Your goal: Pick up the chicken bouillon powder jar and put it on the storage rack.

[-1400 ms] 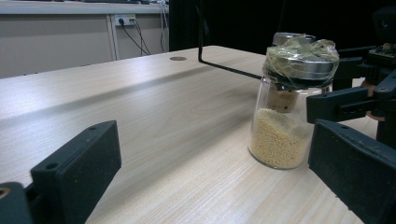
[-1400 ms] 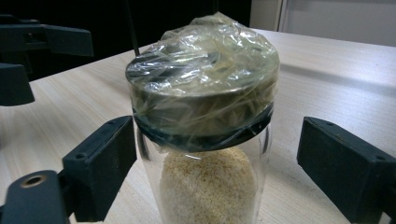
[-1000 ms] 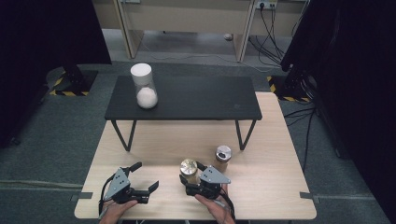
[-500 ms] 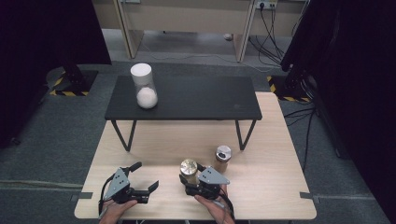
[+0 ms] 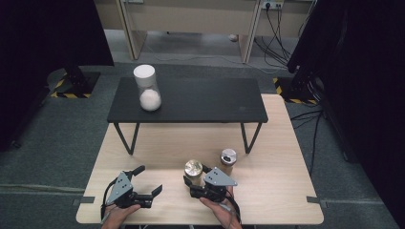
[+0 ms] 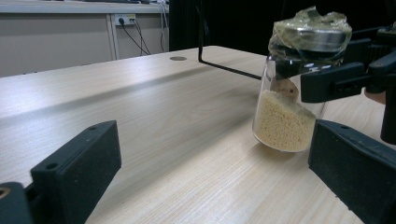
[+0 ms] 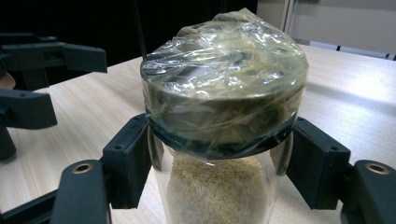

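A small glass jar (image 5: 193, 168) of yellow grains stands on the wooden table (image 5: 267, 191), its lid wrapped in crinkled clear film. My right gripper (image 5: 195, 177) is shut on it, the two black pads pressing the glass just under the lid (image 7: 224, 93). In the left gripper view the jar (image 6: 286, 119) leans slightly, its base at the table top, with the right gripper's fingers (image 6: 336, 81) around its neck. My left gripper (image 5: 149, 180) rests low on the table to the jar's left, open, with nothing between its jaws (image 6: 210, 177).
A second small jar (image 5: 228, 157) with a dark lid stands just right of and behind the held one. A low black table (image 5: 191, 100) sits across the far half of the wooden one, carrying a tall clear canister (image 5: 148, 88) with white contents.
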{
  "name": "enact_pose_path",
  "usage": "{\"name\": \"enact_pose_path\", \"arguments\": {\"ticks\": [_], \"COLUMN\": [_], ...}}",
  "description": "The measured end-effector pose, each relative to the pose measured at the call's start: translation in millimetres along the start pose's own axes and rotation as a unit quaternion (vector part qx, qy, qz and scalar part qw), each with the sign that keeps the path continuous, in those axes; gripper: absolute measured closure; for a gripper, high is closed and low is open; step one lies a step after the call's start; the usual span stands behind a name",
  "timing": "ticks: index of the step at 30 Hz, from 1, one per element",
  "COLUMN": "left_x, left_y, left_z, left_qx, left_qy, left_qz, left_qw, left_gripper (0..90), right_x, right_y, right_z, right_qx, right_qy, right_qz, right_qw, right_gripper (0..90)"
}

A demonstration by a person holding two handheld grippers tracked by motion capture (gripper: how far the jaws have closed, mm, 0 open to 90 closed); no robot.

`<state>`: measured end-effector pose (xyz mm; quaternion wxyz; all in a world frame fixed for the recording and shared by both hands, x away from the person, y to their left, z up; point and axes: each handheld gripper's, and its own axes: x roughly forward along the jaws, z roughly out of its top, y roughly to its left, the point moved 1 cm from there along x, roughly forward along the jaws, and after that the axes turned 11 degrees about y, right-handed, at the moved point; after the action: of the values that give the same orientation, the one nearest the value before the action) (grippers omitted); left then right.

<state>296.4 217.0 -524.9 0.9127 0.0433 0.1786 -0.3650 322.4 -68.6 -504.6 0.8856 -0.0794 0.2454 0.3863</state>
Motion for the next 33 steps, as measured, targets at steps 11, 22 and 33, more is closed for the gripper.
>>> {"name": "enact_pose_path", "arguments": {"ticks": [11, 22, 33], "left_x": [0.2, 0.5, 0.5], "left_y": [0.0, 0.0, 0.2], "left_z": [-0.2, -0.4, -0.6], "left_qx": [-0.001, -0.001, -0.001], "left_qy": [0.001, 0.001, 0.002], "left_qz": [0.000, 0.000, 0.000], "left_qw": [1.0000, 1.0000, 1.0000], "left_gripper": [2.0, 2.0, 2.0], "right_x": [-7.9, -12.9, -20.2], "right_y": [-1.6, -3.4, -3.6], "right_z": [20.2, 35.9, 51.3], "right_qx": [0.000, 0.002, -0.003], "right_qy": [-0.004, -0.002, -0.004], "right_qz": [0.002, 0.002, 0.003], "right_qw": [1.0000, 1.0000, 1.0000], "right_gripper": [30.5, 30.5, 30.6]}}
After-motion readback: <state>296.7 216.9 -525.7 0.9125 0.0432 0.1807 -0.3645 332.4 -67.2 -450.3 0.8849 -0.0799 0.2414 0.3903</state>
